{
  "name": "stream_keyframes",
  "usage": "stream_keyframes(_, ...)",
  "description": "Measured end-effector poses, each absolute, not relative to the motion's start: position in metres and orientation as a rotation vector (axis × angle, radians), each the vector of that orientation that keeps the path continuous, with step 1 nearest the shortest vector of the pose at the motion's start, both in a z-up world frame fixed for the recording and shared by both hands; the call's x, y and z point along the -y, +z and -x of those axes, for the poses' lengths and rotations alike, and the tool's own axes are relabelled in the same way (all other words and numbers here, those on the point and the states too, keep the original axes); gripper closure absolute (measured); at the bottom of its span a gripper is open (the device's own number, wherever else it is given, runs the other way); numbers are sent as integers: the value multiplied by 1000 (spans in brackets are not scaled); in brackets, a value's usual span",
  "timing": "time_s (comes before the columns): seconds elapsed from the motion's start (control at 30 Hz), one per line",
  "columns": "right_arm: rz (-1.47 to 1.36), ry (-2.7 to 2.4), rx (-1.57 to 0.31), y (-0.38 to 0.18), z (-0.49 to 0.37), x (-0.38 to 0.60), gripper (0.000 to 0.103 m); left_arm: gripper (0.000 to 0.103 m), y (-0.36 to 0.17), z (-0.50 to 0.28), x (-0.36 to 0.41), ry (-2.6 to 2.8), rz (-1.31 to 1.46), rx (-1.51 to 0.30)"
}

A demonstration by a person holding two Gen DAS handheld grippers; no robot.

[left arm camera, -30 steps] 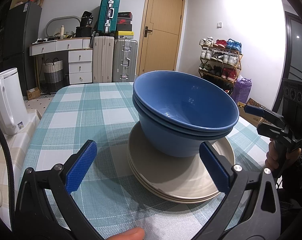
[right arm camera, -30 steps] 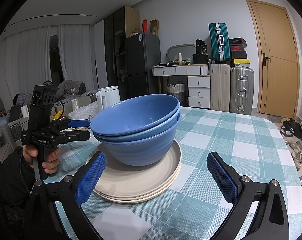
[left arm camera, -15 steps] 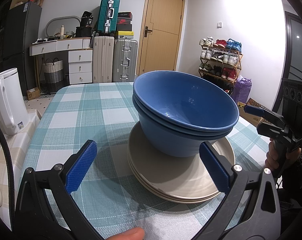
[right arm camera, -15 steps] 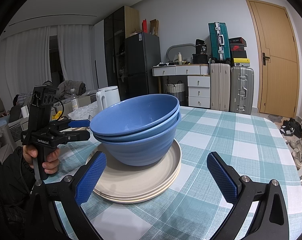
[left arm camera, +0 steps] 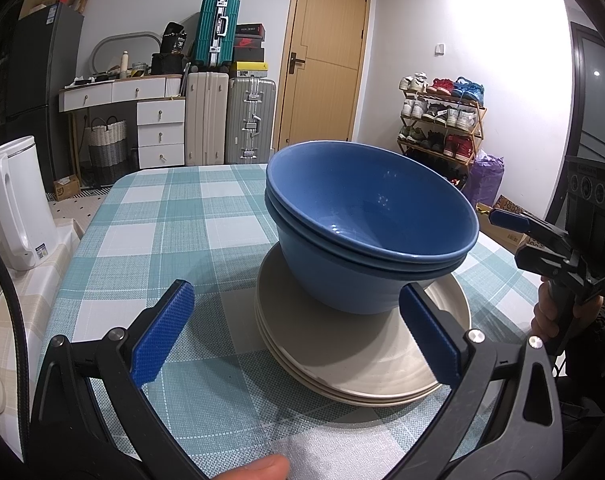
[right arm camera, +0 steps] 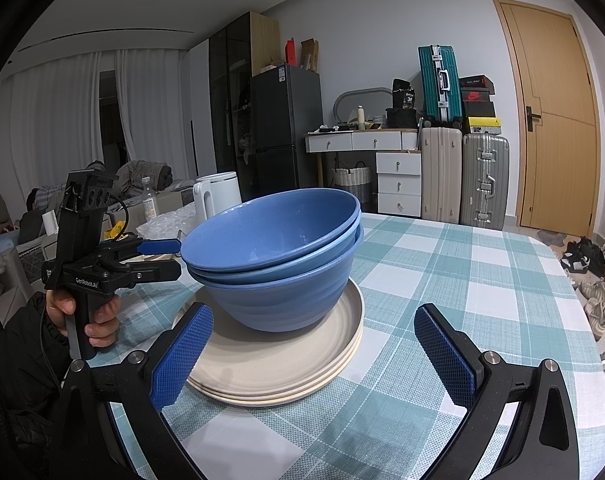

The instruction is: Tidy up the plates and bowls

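The left gripper (left arm camera: 298,332) is spread wide with nothing between its blue pads, hovering low over the table (left arm camera: 174,216), which is covered in a teal and white checked cloth. Straight ahead of it, slightly toward its right finger, sits a stack of beige plates (left arm camera: 362,364), and on those plates rests a stack of blue bowls (left arm camera: 366,232) nested one inside another. The right pad sits just in front of the plates' near rim without touching it; the left pad is apart from the stack, over bare cloth. Far to this gripper's left, off the table's edge, stands a white kettle (left arm camera: 14,204).

The right gripper (right arm camera: 314,356) is likewise released, its jaws wide and holding nothing. The same plates (right arm camera: 274,364) lie just ahead of it and toward its left finger, whose pad overlaps the plates' near edge in view; whether it touches them I cannot tell. The bowls (right arm camera: 278,256) sit on the plates, beyond and above the left pad. The right pad is well clear of the stack, over open cloth (right arm camera: 462,280).

Each gripper shows in the other's camera: the left one (right arm camera: 158,256), held in a hand (right arm camera: 98,316), is on the far left side of the stack, and the right one (left arm camera: 518,236) is beyond the bowls to the right.
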State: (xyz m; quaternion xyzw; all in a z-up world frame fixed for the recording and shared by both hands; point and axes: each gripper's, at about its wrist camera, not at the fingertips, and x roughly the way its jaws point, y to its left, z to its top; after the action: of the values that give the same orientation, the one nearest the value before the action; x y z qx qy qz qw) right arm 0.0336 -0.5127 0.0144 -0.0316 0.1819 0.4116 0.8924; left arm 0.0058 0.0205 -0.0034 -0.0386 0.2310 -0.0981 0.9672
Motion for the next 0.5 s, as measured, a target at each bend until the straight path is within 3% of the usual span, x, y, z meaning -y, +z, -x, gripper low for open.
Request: stream_keyframes(0.5, 65, 854, -378, 14, -33, 513, 0, 1, -3, -6, -20, -198, 77, -467)
